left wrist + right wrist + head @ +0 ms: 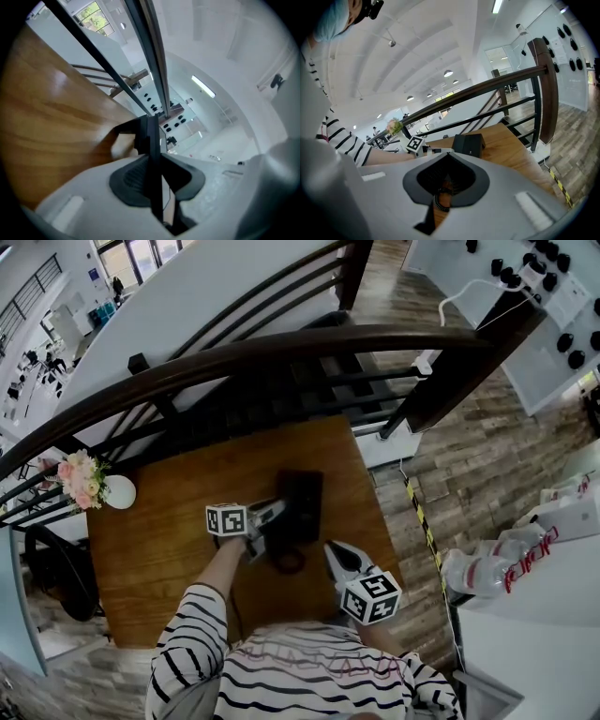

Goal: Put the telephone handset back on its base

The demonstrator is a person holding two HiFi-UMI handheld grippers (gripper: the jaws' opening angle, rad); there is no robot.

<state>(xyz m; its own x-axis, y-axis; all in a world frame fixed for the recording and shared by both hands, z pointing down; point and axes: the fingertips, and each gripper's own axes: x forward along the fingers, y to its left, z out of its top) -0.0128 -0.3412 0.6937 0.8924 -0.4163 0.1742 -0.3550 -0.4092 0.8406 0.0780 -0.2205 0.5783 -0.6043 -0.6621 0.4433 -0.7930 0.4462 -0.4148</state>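
The black telephone base (306,495) (468,144) stands in the middle of the wooden table (159,540). My left gripper (274,517) (153,158) is at the base's left side, shut on the black handset (148,136), which shows edge-on between the pads just above the table. The coiled cord (289,562) (439,198) lies in front of the base. My right gripper (331,548) (447,155) hovers over the table near the cord, to the base's near right. Its jaws are together with nothing held.
A white vase of pink flowers (92,484) stands at the table's far left corner. A dark curved railing (281,345) runs behind the table. A black bag (58,570) sits on the floor at the left, and a white counter with bottles (487,570) is at the right.
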